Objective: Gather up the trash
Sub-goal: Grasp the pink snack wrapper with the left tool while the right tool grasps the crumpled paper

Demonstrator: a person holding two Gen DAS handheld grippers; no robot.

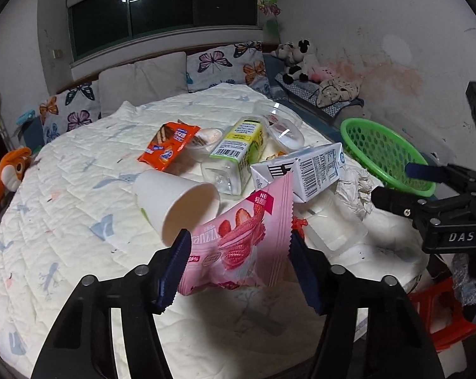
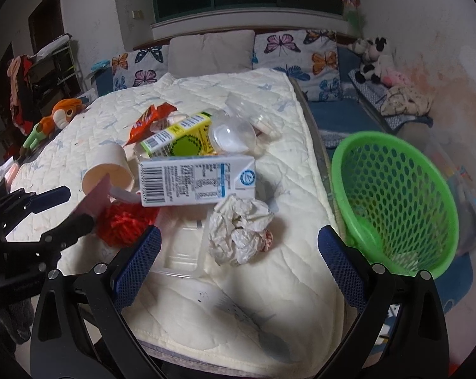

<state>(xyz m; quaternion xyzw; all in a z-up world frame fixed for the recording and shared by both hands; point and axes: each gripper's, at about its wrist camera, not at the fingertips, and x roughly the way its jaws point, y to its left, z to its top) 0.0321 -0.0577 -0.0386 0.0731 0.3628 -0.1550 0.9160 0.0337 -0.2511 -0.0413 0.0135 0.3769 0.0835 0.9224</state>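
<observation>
One pink wrapper (image 1: 235, 233) is up off the quilt (image 1: 80, 189), pinched by its two side edges in the L gripper (image 1: 238, 243). Jaws are narrowed onto it, a pad on each edge, strawberry print facing the cam. From the R wrist view only a pink corner shows btwn the L fingers, just in front of the cup.

Rest of the trash sits in a heap mid-quilt, behind and right of the wrapper:
- paper cup (image 1: 175, 202) on its side, mouth toward the cam, just left of the wrapper
- white carton (image 2: 197, 178) lying flat, barcode end to the left
- crumpled tissue (image 2: 238, 230) just in front of the carton
- clear tray (image 2: 181, 252) left of the tissue, partly under the carton
- red net (image 2: 124, 221) bunched beside the tray
- bottle (image 1: 238, 148) w/ yellow-green label, on its side behind the carton
- orange wrapper (image 1: 168, 145) left of the bottle
- clear dome lid (image 2: 231, 135) at the back, touching the bottle

R gripper (image 2: 239, 233) hangs over the tissue w/ jaws wide, nothing btwn them.

Green basket (image 2: 395, 202) is off the bed's right edge, tipped toward the cam; contents can't tell. Butterfly pillows (image 2: 294, 50) line the headboard; cow plush (image 2: 370, 60) far right, orange plush (image 2: 64, 113) on the left side.
</observation>
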